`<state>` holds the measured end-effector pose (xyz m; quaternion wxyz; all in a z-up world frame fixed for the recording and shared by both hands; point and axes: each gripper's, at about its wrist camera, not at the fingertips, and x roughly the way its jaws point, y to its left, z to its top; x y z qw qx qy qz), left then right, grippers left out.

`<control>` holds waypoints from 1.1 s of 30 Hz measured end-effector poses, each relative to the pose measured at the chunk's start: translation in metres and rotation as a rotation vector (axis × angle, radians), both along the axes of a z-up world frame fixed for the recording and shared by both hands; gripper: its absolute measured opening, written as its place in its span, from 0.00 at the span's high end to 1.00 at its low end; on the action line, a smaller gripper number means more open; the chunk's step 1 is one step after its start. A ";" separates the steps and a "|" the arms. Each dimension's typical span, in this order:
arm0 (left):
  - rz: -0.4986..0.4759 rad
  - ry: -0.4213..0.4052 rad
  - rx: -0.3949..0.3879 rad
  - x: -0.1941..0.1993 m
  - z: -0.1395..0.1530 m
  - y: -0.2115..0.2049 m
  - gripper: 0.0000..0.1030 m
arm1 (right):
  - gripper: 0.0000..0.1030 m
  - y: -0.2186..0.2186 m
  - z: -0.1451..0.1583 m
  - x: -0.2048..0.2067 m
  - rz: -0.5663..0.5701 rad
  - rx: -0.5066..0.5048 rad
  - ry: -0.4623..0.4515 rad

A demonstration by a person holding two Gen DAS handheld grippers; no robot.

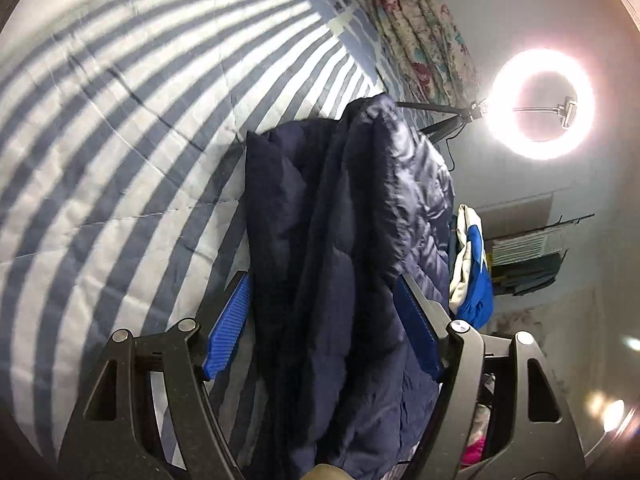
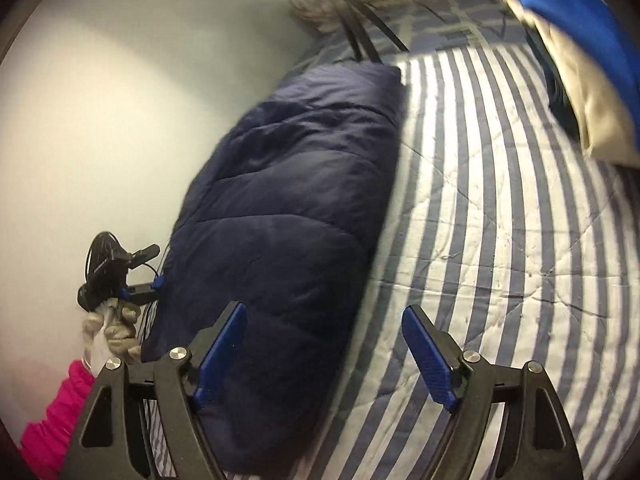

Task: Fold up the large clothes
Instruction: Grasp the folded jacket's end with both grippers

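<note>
Both grippers gape (left gripper (image 1: 324, 332), right gripper (image 2: 324, 356)) over the folded navy jacket (image 2: 288, 208) mid-frame on the striped quilt (image 2: 500, 240).

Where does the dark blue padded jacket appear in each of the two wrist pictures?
Left wrist: the dark blue padded jacket fills the centre and bottom, between the pads.
Right wrist: the jacket lies left of centre, along the wall.
Shared landmark: the striped quilt under it.
</note>
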<state>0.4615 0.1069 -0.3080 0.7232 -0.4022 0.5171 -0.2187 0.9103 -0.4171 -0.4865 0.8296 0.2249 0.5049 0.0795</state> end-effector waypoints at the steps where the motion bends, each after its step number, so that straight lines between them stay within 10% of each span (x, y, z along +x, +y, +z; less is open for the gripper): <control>1: -0.008 0.008 -0.012 0.003 -0.005 -0.002 0.27 | 0.20 0.003 -0.010 0.009 -0.008 0.011 0.010; 14: -0.117 -0.033 -0.070 0.016 0.014 -0.019 0.24 | 0.33 0.012 -0.040 0.046 -0.011 0.149 0.023; 24: -0.134 0.011 0.098 0.041 0.003 -0.042 0.25 | 0.35 0.039 -0.045 0.062 0.021 0.107 0.049; 33: -0.171 -0.138 0.349 0.023 0.043 -0.079 0.78 | 0.65 0.070 -0.016 0.064 0.058 -0.046 0.030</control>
